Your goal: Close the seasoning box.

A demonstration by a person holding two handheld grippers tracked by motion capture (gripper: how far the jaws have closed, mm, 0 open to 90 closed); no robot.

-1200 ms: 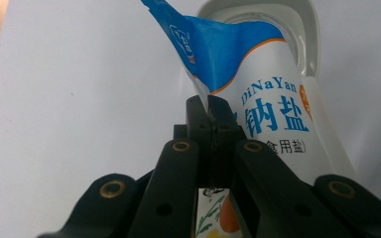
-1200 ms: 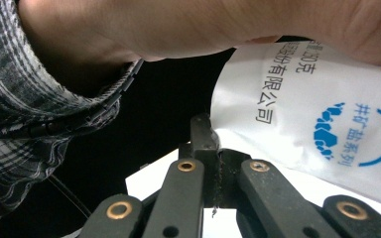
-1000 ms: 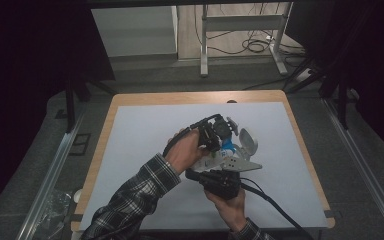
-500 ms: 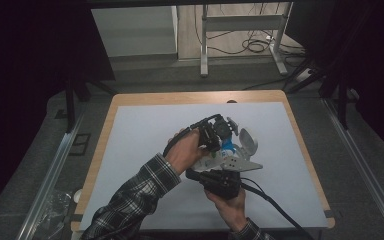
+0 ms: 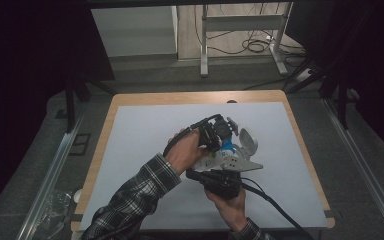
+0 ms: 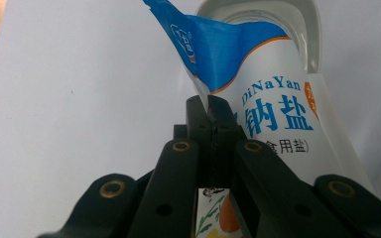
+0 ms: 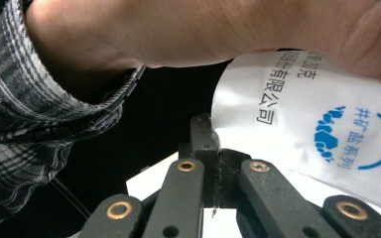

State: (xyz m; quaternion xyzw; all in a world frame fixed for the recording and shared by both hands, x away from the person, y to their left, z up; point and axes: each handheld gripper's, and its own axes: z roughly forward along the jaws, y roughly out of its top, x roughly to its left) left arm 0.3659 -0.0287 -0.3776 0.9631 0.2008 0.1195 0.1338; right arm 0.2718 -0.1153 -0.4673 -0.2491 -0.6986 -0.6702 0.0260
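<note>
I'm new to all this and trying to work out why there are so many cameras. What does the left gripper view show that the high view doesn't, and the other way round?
The left gripper view alone shows the print on the salt bag, blue top and Chinese characters, and the left gripper shut on its edge. The high view alone shows the whole white table, the plaid sleeve, both hands and the right gripper. Both show the bag, the left gripper, the white container and the tabletop.

Blue-white salt bag (image 6: 273, 94); plaid sleeve (image 7: 34, 119).
</note>
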